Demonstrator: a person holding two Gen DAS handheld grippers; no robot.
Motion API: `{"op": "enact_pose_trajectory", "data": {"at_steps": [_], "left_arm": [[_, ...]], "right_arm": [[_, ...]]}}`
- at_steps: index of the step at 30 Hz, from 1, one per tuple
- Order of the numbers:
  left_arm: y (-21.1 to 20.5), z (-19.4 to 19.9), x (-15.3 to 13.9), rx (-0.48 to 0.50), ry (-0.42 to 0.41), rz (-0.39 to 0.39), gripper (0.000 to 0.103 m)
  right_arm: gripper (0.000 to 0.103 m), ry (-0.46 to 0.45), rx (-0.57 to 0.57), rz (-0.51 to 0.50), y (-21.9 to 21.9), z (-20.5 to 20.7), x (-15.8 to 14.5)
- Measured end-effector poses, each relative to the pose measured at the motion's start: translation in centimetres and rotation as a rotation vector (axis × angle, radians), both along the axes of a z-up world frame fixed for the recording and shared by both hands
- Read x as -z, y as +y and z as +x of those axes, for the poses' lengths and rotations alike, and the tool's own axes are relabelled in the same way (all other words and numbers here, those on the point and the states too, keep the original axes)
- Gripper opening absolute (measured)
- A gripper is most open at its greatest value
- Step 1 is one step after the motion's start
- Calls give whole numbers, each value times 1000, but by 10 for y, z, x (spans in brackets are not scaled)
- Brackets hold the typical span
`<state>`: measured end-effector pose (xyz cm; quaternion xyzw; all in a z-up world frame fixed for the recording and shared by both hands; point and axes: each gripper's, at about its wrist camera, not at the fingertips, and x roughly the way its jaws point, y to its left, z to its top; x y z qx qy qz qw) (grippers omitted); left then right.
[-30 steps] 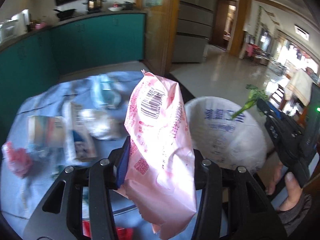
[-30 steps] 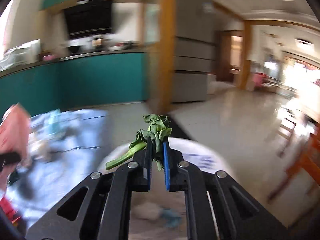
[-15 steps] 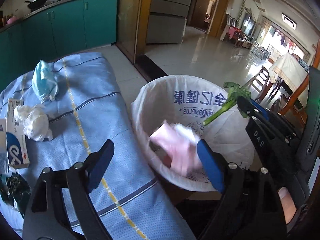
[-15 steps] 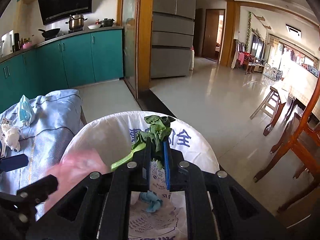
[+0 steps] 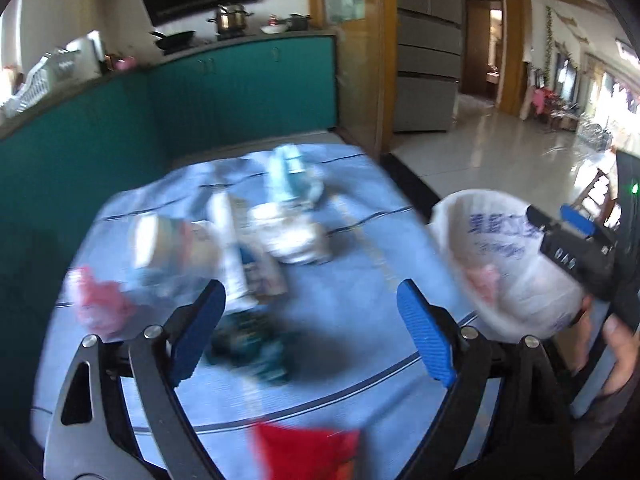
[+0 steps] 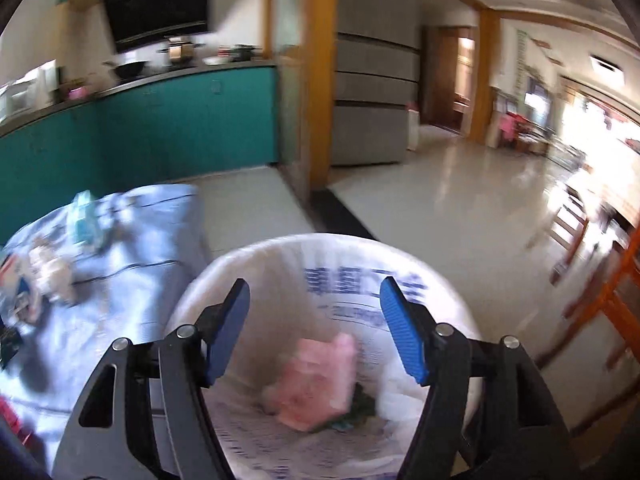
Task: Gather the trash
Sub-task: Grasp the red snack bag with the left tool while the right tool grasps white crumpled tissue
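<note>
Both grippers are empty right now. The right gripper (image 6: 314, 330) hovers over the bin (image 6: 440, 276) with its white bag liner, jaws opening and nothing between them; down in the bin lie a pink packet (image 6: 316, 380) and something dark green (image 6: 362, 400) tucked just beside it. The left gripper (image 5: 310, 330) points over the table with the blue cloth (image 5: 352, 304), jaws opening wide, also with nothing between the pads. The trash left to collect is spread on that cloth: a white crumpled wad (image 5: 296, 236), a flat box (image 5: 248, 264) touching it, a pale blue mask (image 5: 294, 176) farther back, a pink crumple (image 5: 98, 304) at the left, a dark teal wrapper (image 5: 248, 348) right ahead of the fingers, and something red (image 5: 308, 452) at the near edge. The view is blurred, so finer detail cannot be told. The step in hand looks like going for the next piece, and the teal wrapper is the obvious pick. To do it well: come down with the jaws straddling it, keep the fingertips off the cloth so the fabric does not bunch into the grip, and close only once the wrapper sits squarely between the pads. The right gripper should clear the bin rim cleanly before heading back, since snagging the liner could drag the bag off.
</note>
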<state>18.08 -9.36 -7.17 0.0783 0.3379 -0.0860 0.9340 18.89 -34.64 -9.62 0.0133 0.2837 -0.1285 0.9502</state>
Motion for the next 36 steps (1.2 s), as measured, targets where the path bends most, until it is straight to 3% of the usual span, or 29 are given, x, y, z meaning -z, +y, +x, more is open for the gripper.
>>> {"op": "enact_pose_trajectory", "data": {"at_steps": [2,6,12,13,15,16,17,21,23,27,31,32,33,34,36], "left_arm": [[30,-13,2,10,27,40,89],[61,-37,11,108,146,33,92],[45,-63,38,223,239,67,93],[40,-64,43,235,239,88,92],[34,-66,50,237,233,127,77],[34,-65,53,234,238,140,60],[36,-63,55,231,250,136,53],[57,-57,51,148,225,116,51],[70,-53,46,100,204,111,51],[90,-46,36,4,175,93,51],[102,-45,27,-35,154,90,52],[104,-45,26,-42,148,92,53],[106,-44,26,-47,145,91,53],[108,-42,25,-56,143,86,53],[107,-31,28,-67,149,73,53]], "right_arm": [[68,14,-87,-42,24,4,2],[68,43,-186,-97,60,11,8],[69,63,-243,-109,85,21,8],[69,65,-248,-108,86,21,9],[69,72,-269,-102,90,23,10],[69,77,-287,-96,94,23,10],[69,84,-310,-84,97,24,11],[70,147,-509,7,128,41,5],[70,161,-565,-2,152,56,-2],[70,199,-596,-123,200,103,-2],[70,290,-614,-47,217,134,21],[66,305,-620,-26,218,136,28],[48,316,-628,-11,219,136,33],[42,340,-640,2,218,136,40],[41,317,-642,9,213,130,37]]}}
